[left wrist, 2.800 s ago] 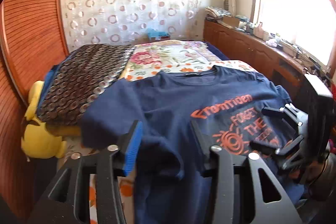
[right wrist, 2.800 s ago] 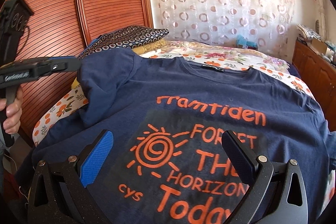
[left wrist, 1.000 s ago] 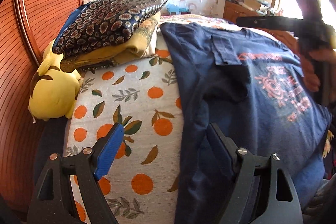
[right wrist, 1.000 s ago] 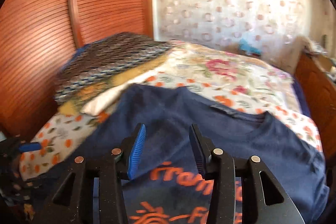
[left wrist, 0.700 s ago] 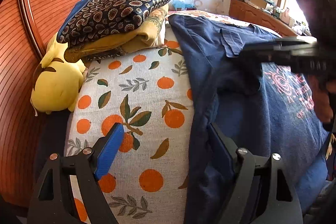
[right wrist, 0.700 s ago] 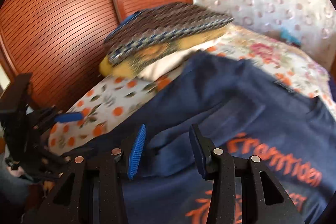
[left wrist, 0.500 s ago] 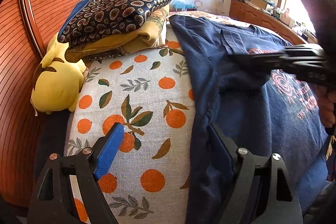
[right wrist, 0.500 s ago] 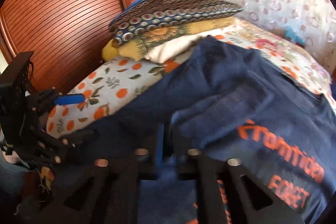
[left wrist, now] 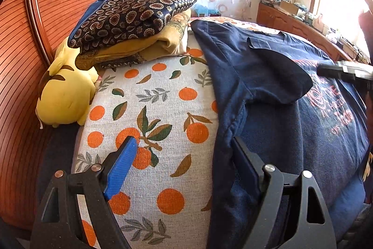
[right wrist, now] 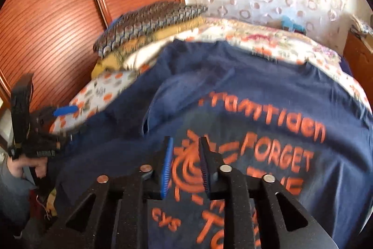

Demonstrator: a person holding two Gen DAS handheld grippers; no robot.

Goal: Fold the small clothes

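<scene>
A navy T-shirt (left wrist: 291,132) with orange print lies face up on the orange-patterned bedsheet (left wrist: 151,109). Its left sleeve (left wrist: 277,78) lies folded inward over the chest. My left gripper (left wrist: 184,155) stands open and low over the shirt's side edge, with that edge between the fingers and not pinched. My right gripper (right wrist: 185,155) hovers over the sun print on the T-shirt (right wrist: 256,90); its jaws stand narrow and are opening, with nothing between them. The right gripper (left wrist: 345,70) also shows at the right edge of the left wrist view. The left gripper (right wrist: 46,123) shows at the left of the right wrist view.
Stacked pillows (left wrist: 135,15) and a yellow plush toy (left wrist: 65,90) lie at the head of the bed, against a slatted wooden wardrobe (right wrist: 58,4). A wooden cabinet (left wrist: 291,22) with clutter runs under the window. A person's hand (right wrist: 16,167) holds the left gripper's handle.
The right gripper came back from the folded sleeve to above the sun print; its jaws closed and then parted a little. The left gripper kept its place and stayed open.
</scene>
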